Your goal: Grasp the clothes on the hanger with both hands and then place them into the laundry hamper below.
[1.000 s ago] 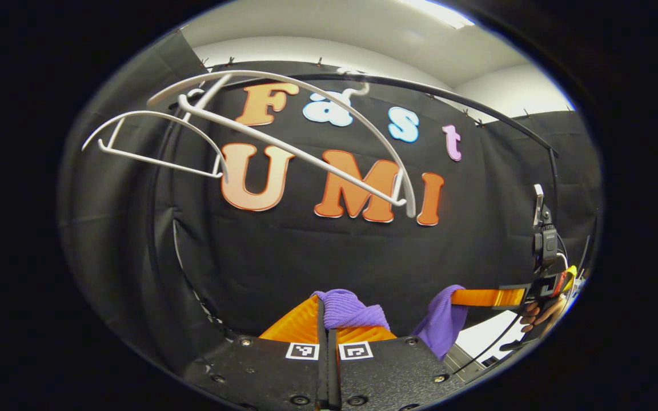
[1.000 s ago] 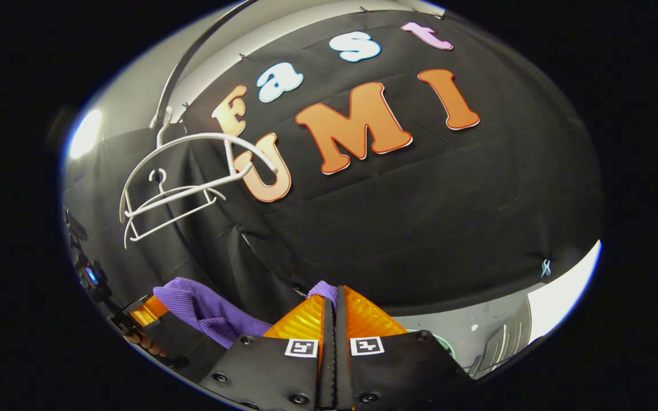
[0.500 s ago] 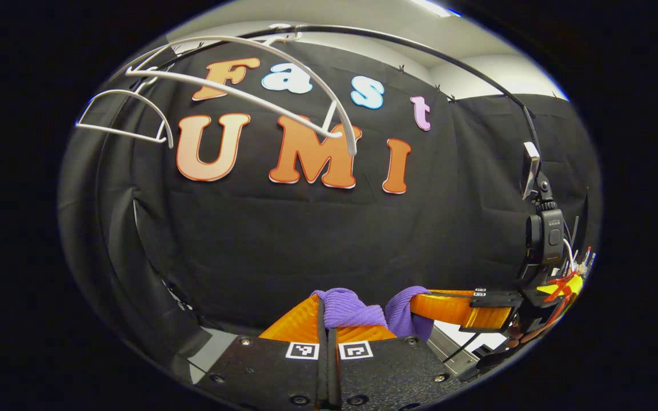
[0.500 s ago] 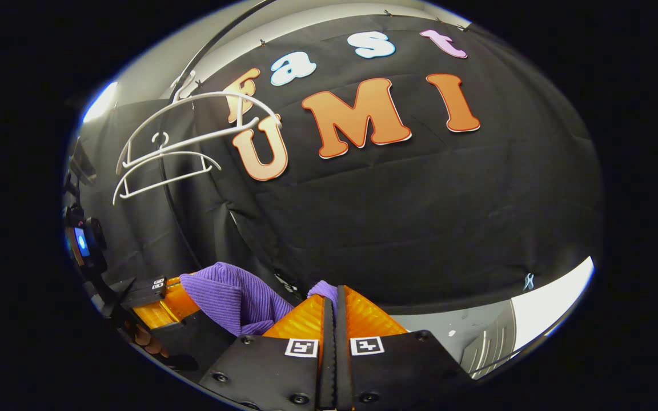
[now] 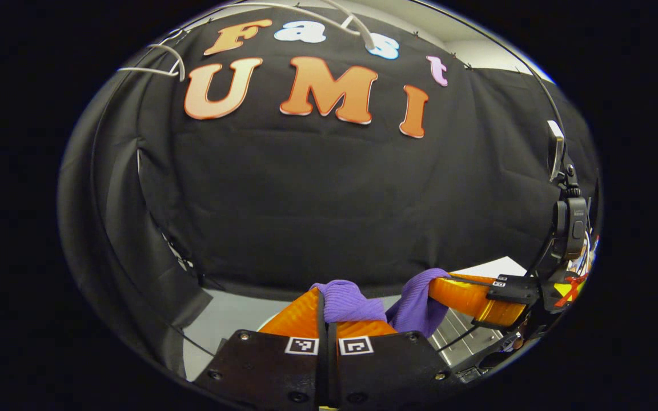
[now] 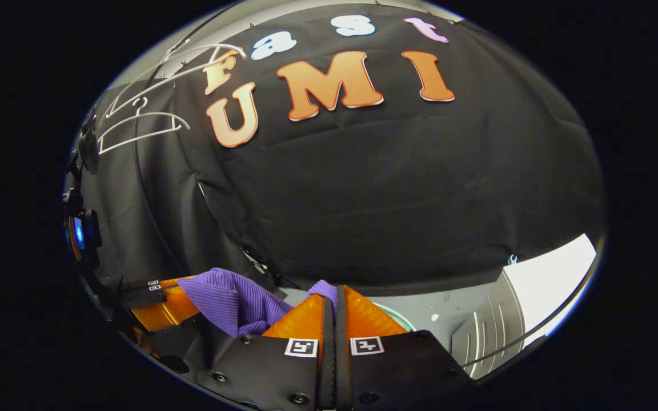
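We had dropped both grippers well below the hangers (image 5: 157, 60), which slid up toward the top since a second before. The left gripper (image 5: 327, 299) and right gripper (image 6: 332, 297) each stayed clamped on the purple garment (image 5: 352, 299), strung between them. We judged it clear of the hangers and on its way to the hamper.

I saw the black cloth wall (image 5: 329, 200) hanging behind everything, pinned along a thin dark curved rail (image 5: 512, 54). Below it lay a pale grey floor (image 6: 460, 311), with a white slatted panel (image 6: 497, 331) at the right.
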`<state>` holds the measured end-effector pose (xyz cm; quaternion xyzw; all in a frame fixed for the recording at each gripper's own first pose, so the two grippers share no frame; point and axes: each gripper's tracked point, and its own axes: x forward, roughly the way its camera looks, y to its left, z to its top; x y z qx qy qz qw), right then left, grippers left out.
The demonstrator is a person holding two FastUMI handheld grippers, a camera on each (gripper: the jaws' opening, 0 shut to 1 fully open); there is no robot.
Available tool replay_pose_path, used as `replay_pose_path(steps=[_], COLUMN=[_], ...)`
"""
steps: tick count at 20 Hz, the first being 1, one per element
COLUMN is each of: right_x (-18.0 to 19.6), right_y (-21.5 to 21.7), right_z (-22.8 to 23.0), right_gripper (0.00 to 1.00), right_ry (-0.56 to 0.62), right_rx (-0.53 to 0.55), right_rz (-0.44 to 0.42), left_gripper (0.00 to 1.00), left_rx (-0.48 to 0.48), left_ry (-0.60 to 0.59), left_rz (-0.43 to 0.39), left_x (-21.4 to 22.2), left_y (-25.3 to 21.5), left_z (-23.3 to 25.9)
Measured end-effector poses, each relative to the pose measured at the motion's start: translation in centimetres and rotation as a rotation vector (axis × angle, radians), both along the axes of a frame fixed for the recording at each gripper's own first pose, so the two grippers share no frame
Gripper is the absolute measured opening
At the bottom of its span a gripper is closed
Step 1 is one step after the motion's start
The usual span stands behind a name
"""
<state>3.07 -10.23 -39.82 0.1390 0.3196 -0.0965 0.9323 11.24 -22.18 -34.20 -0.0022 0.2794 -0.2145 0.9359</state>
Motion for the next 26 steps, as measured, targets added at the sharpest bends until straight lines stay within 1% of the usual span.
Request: replay_pose_path(steps=[3,5,7,9,12,14,16,17,18,19,20,22,23,25,26], right_x=[-1.2,-2.1,-3.0,-3.6,-4.4,-5.2,-6.2,-6.6,-7.3,-8.0,-8.2,-8.2,-8.2,-8.2,-8.3], right_y=[-0.7,-0.2,-0.2,-0.5,-0.4,-0.3,-0.4,-0.3,-0.1,0.3,0.5,0.7,1.0,1.7,2.3], right_z=[-5.7,-8.8,-11.2,-12.9,-14.0,-14.3,-15.0,-15.5,-15.7,-16.0,-15.9,-15.3,-14.8,-13.6,-12.8], right_gripper=[0.07,0.08,0.07,0.07,0.08,0.08,0.08,0.11,0.02,0.11,0.11,0.48,0.65,0.78,0.9], right_ry=[0.105,0.15,0.187,0.223,0.246,0.256,0.264,0.272,0.289,0.31,0.317,0.305,0.302,0.291,0.286], right_rx=[-0.025,-0.001,0.003,-0.005,-0.006,-0.007,0.002,0.013,0.019,0.022,0.015,0.002,0.009,-0.003,-0.012], right_rz=[-0.013,-0.02,-0.029,-0.038,-0.063,-0.065,-0.12,-0.14,-0.141,-0.127,-0.114,-0.116,-0.122,-0.109,-0.092], left_gripper=[0.0,0.0,0.0,0.0,0.01,0.01,0.03,0.05,0.06,0.1,0.11,0.22,0.24,0.54,0.69], left_rx=[0.029,0.042,0.075,0.087,0.086,0.123,0.156,0.162,0.165,0.167,0.173,0.188,0.188,0.147,0.136], left_ry=[0.111,0.197,0.242,0.308,0.403,0.428,0.439,0.445,0.443,0.426,0.412,0.36,0.334,0.303,0.289], left_rz=[0.019,0.052,0.065,0.077,0.122,0.149,0.176,0.18,0.179,0.178,0.176,0.163,0.163,0.166,0.174], left_x=[-1.1,-1.8,-2.6,-4.4,-6.8,-7.5,-8.0,-8.2,-8.6,-8.8,-8.9,-8.9,-8.8,-8.7,-8.7], left_y=[0.7,1.3,2.0,2.6,3.5,4.4,5.4,5.4,5.6,5.8,6.0,6.2,6.2,5.4,5.6], left_z=[-5.7,-9.2,-12.1,-14.9,-18.2,-19.6,-20.1,-20.0,-19.8,-19.1,-18.4,-16.4,-15.2,-13.0,-12.1])
